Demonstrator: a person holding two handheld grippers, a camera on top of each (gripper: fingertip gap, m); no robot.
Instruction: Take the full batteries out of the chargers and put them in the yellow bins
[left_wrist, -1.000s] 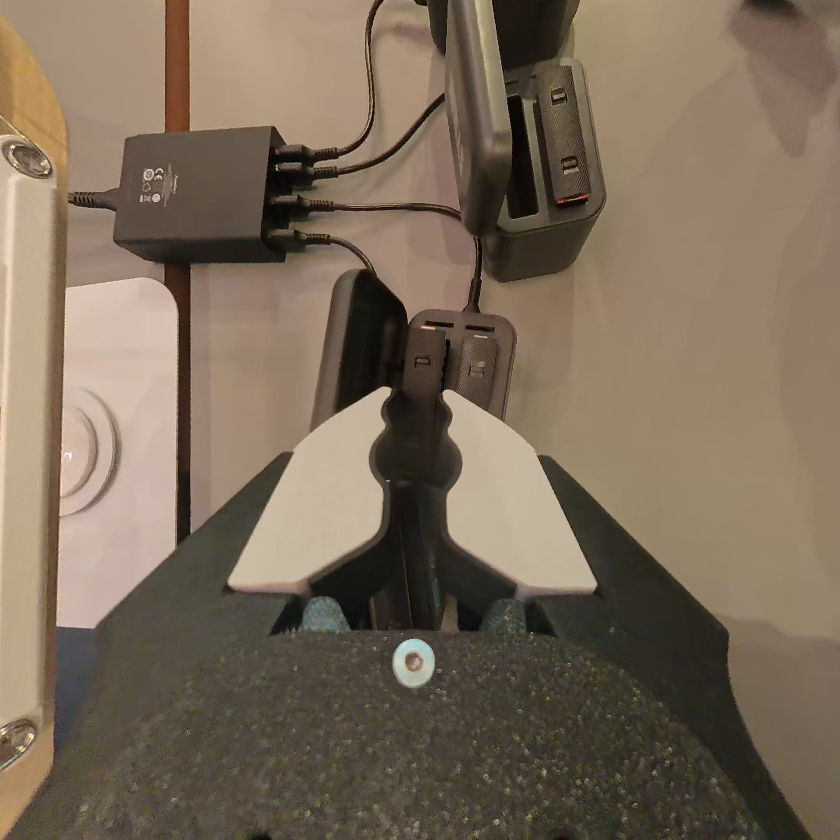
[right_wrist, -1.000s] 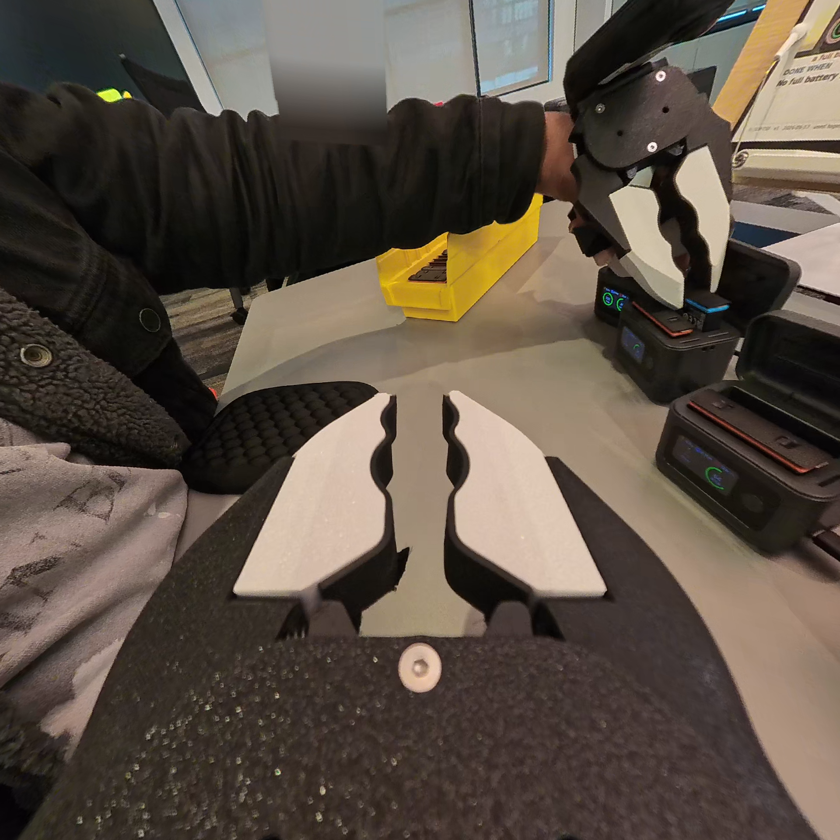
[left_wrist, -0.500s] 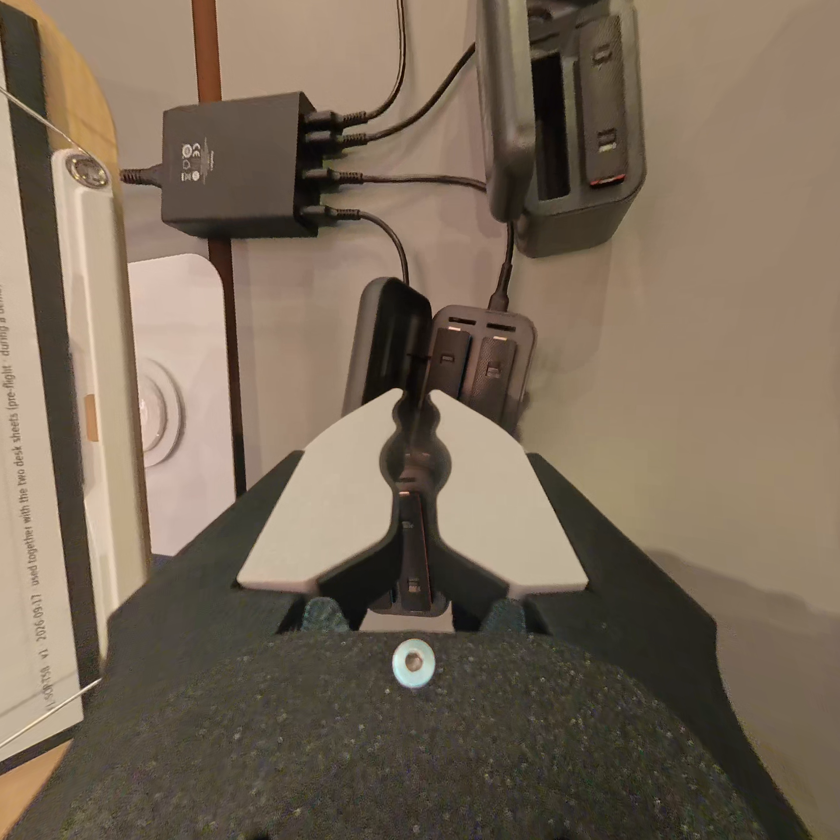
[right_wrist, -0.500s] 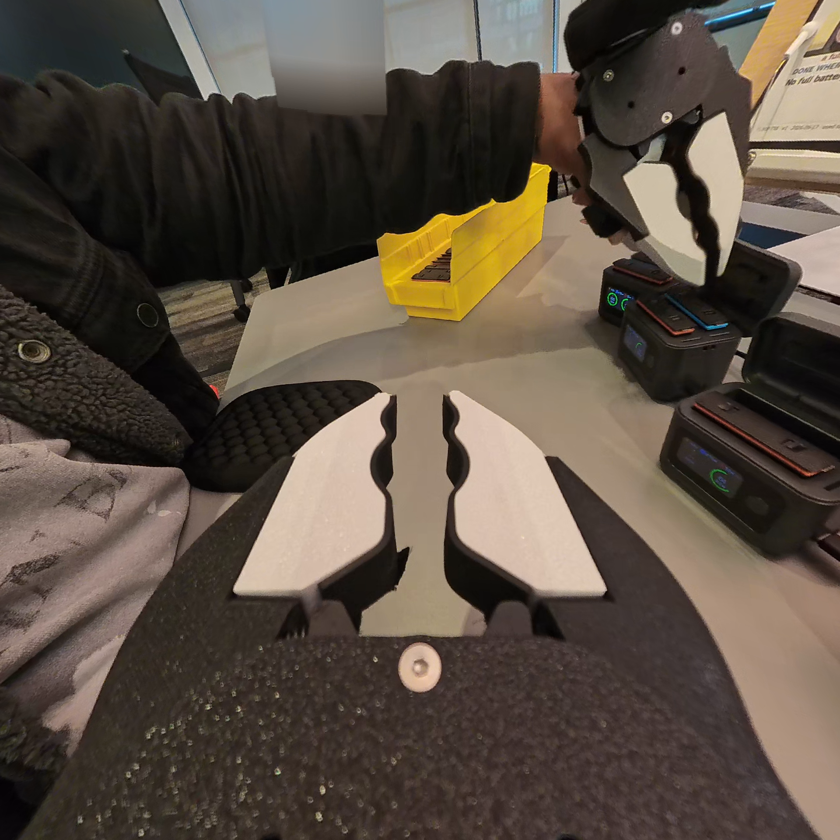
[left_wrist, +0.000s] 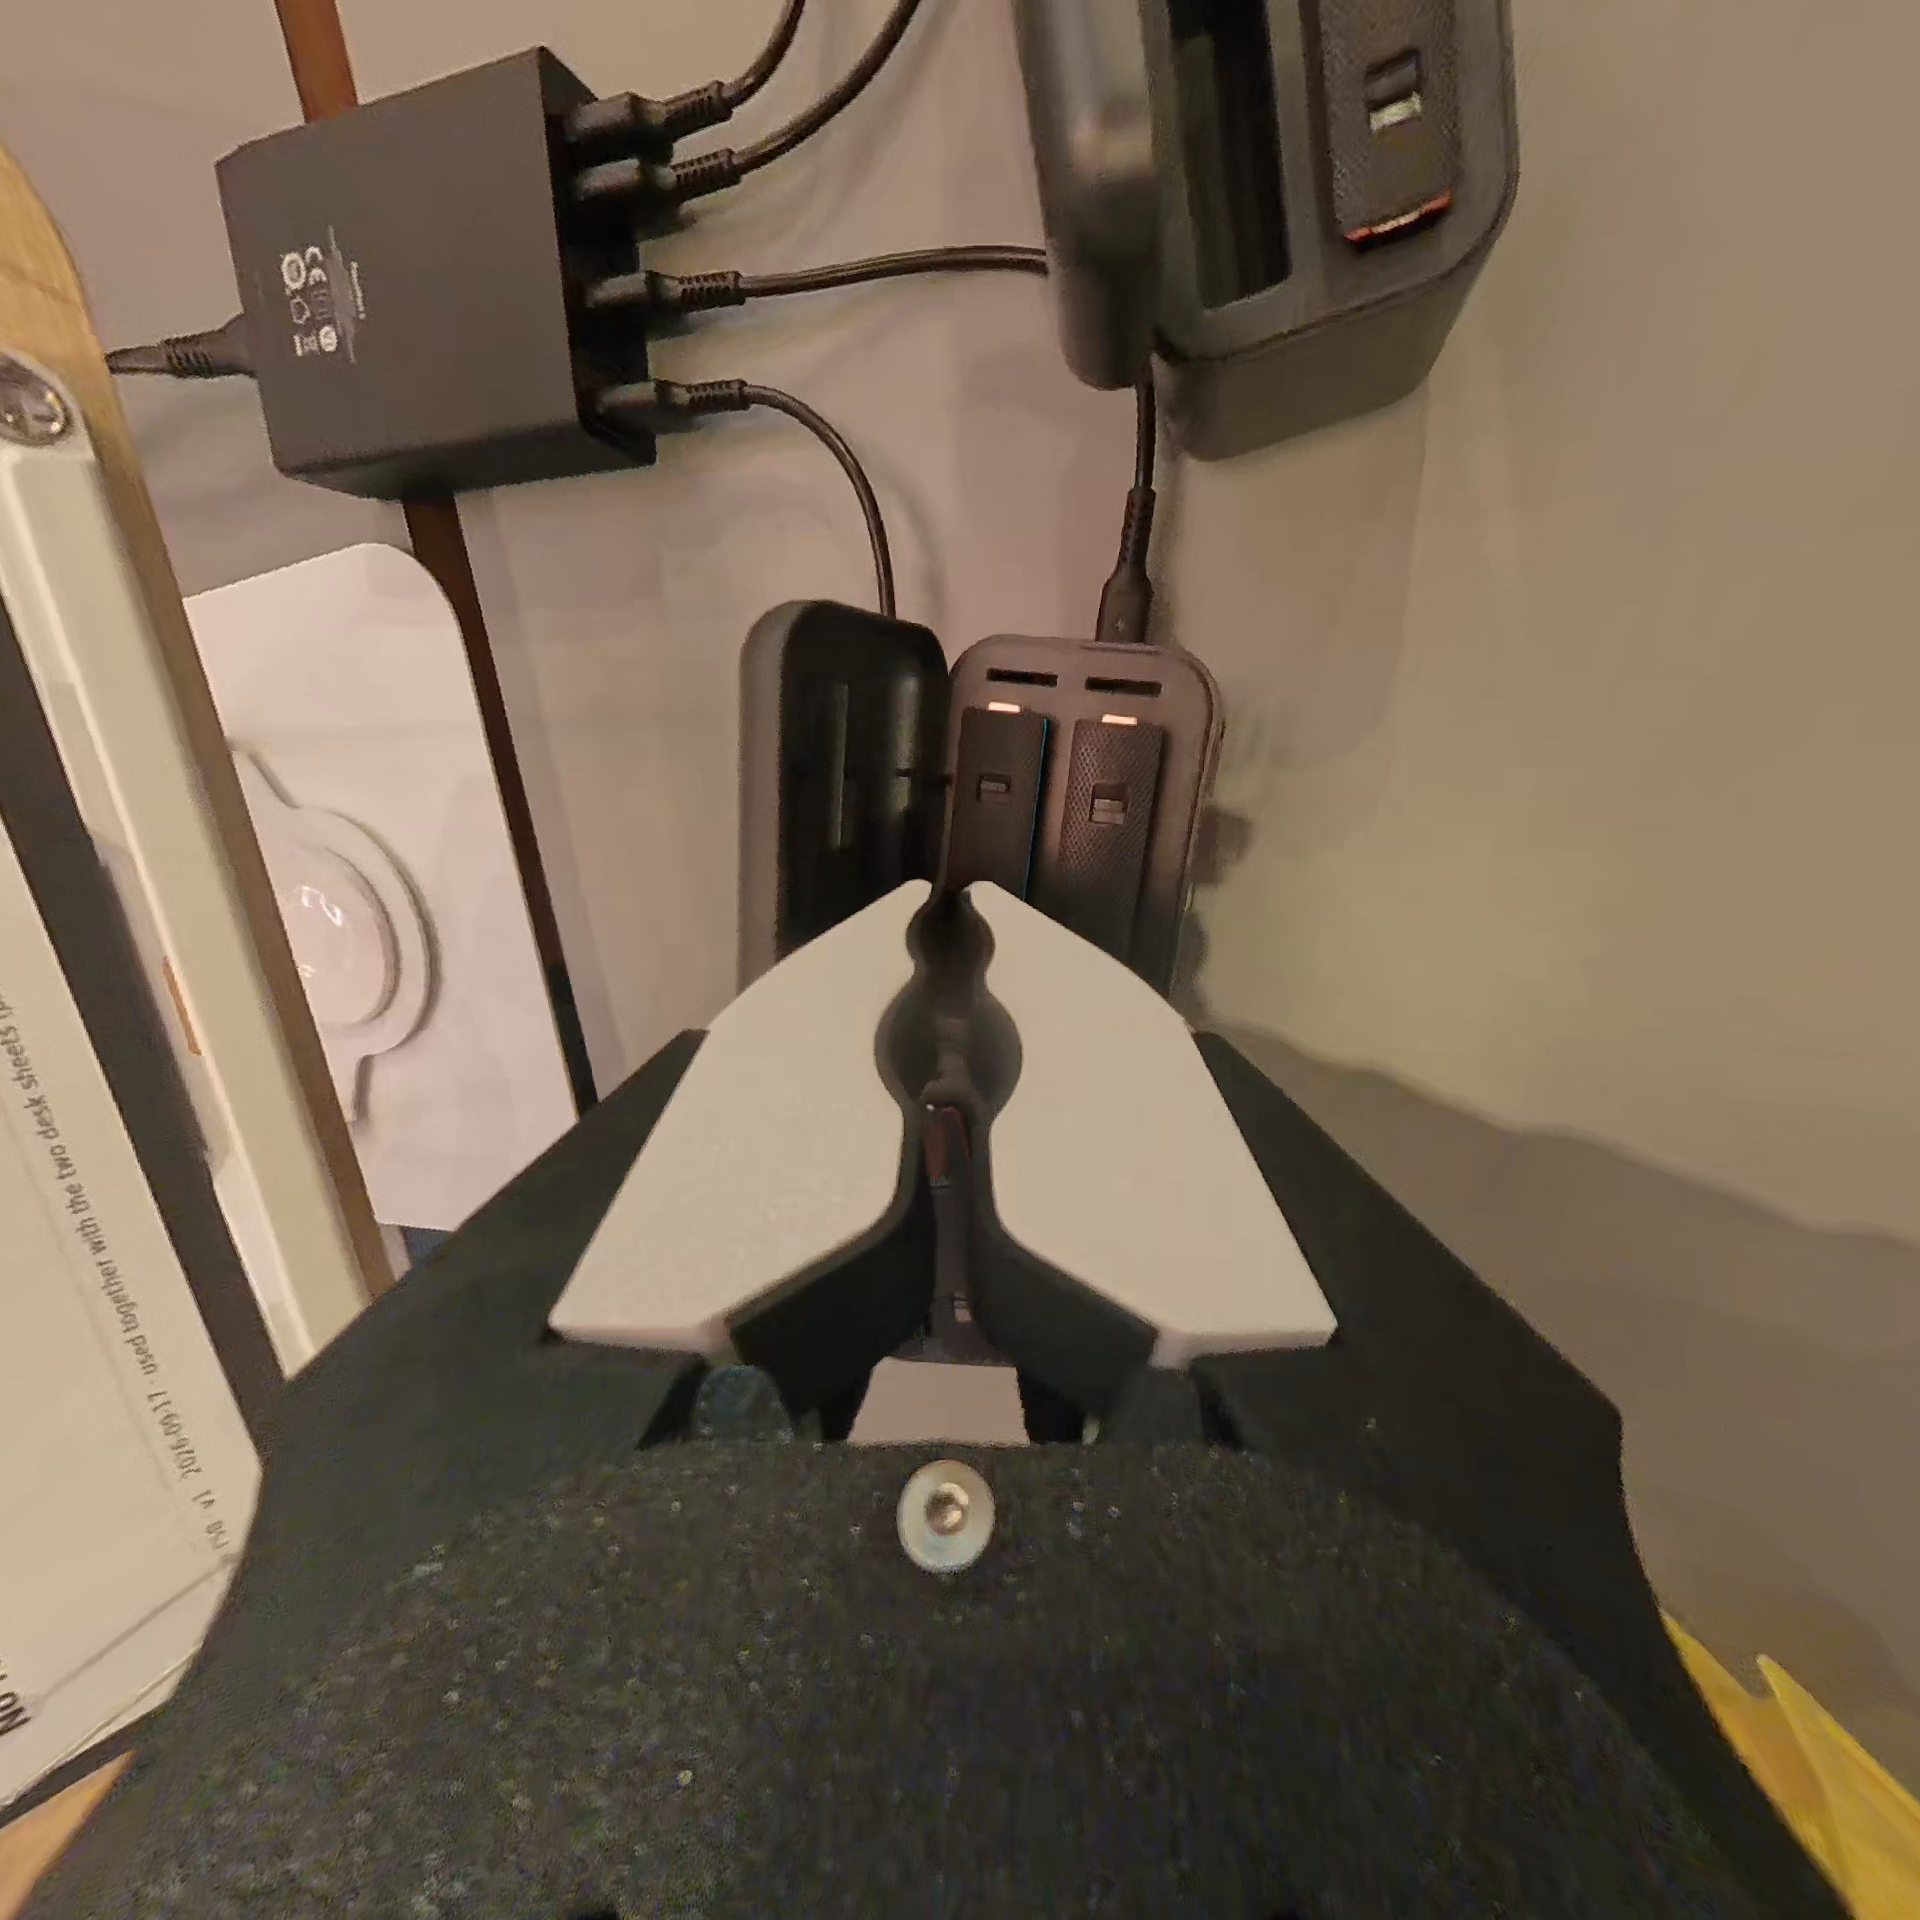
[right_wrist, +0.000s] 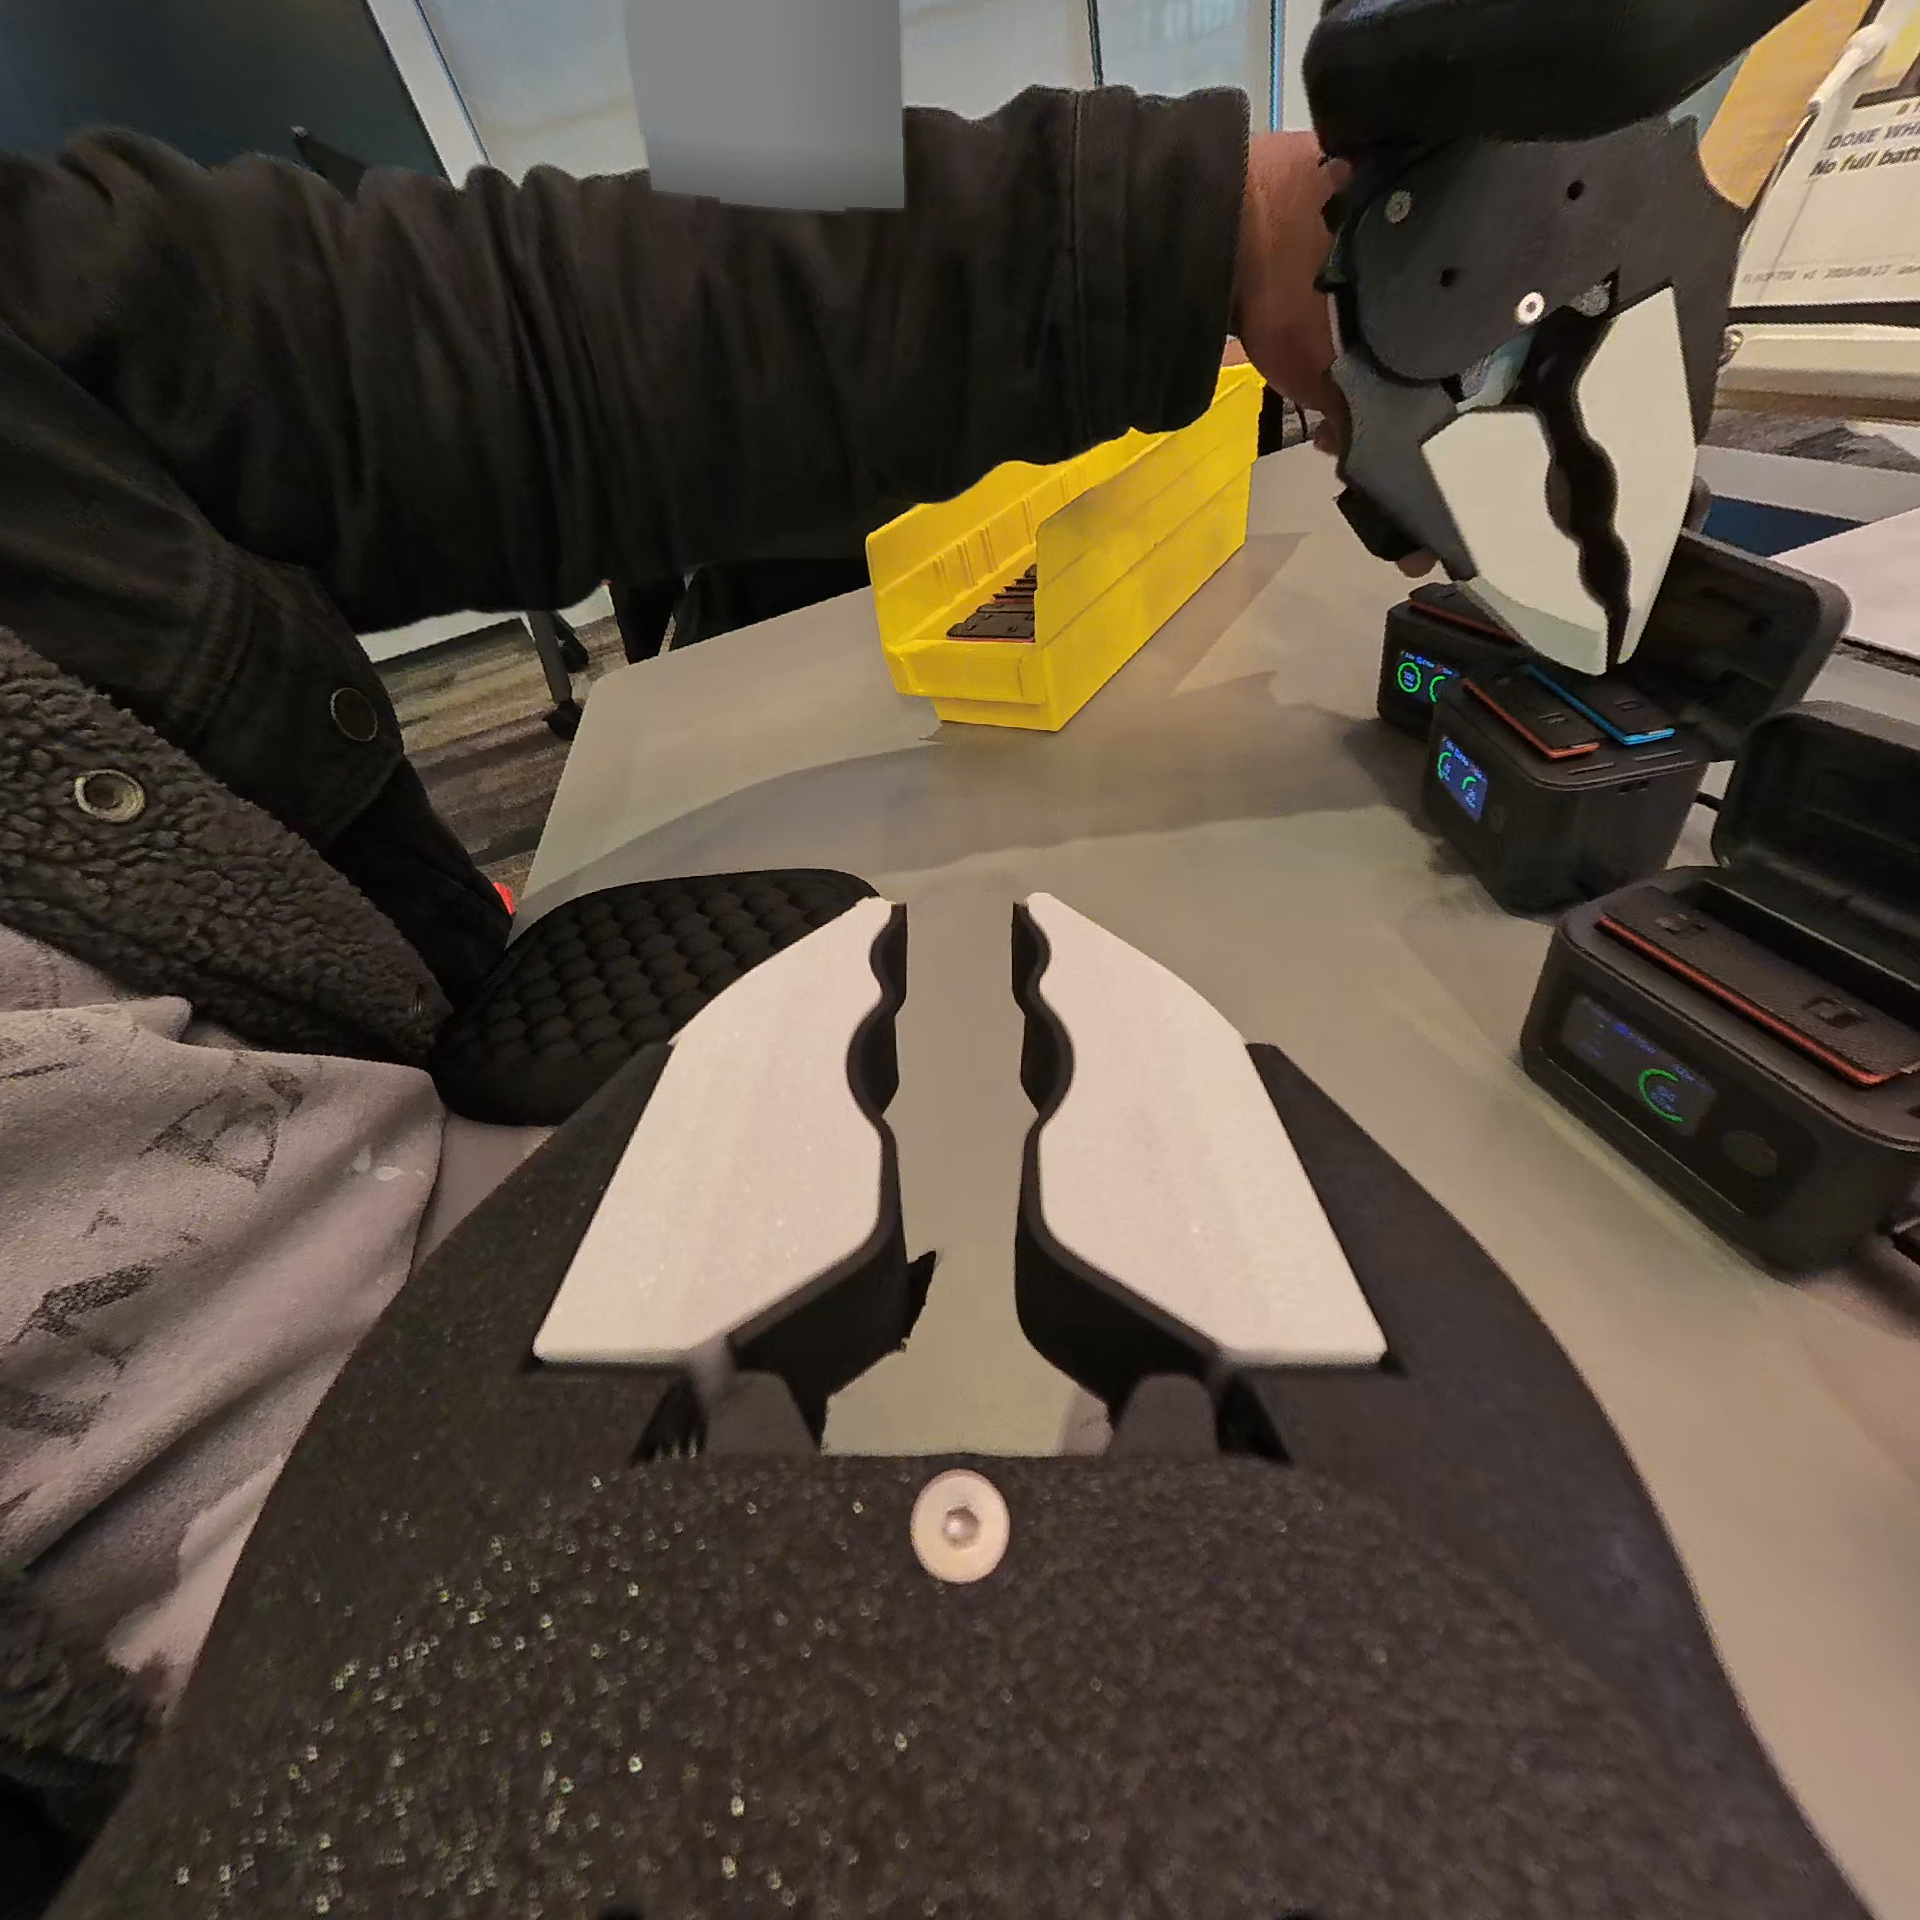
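Three black chargers with open lids stand at the table's right: far (right_wrist: 1411, 670), middle (right_wrist: 1558, 800), near (right_wrist: 1714, 1081). The middle charger (left_wrist: 1081, 810) holds a blue-edged battery (right_wrist: 1605, 707) and a red-edged battery (right_wrist: 1527, 717), both seated. The near charger (left_wrist: 1351, 260) holds one red-edged battery beside a vacant slot. My left gripper (left_wrist: 943, 896) is shut and empty, and in the right wrist view (right_wrist: 1616, 649) it hovers just above the chargers. My right gripper (right_wrist: 958, 906) is open and empty, low over the table near its front edge. The yellow bin (right_wrist: 1060, 623) holds several batteries.
A black power hub (left_wrist: 416, 291) with several cables lies beyond the chargers. A white pad (left_wrist: 332, 883) and a sign stand (left_wrist: 62, 1143) are on the left. A person's black sleeve (right_wrist: 623, 343) reaches across above the bin. A black textured pad (right_wrist: 644, 977) lies by the front edge. The tips of one gripper are about 25 cm away from the tips of the other.
The left gripper has risen off the middle charger with nothing in it. The blue-edged battery, raised between its tips a second ago, sits back down in its slot. The right gripper has not moved.
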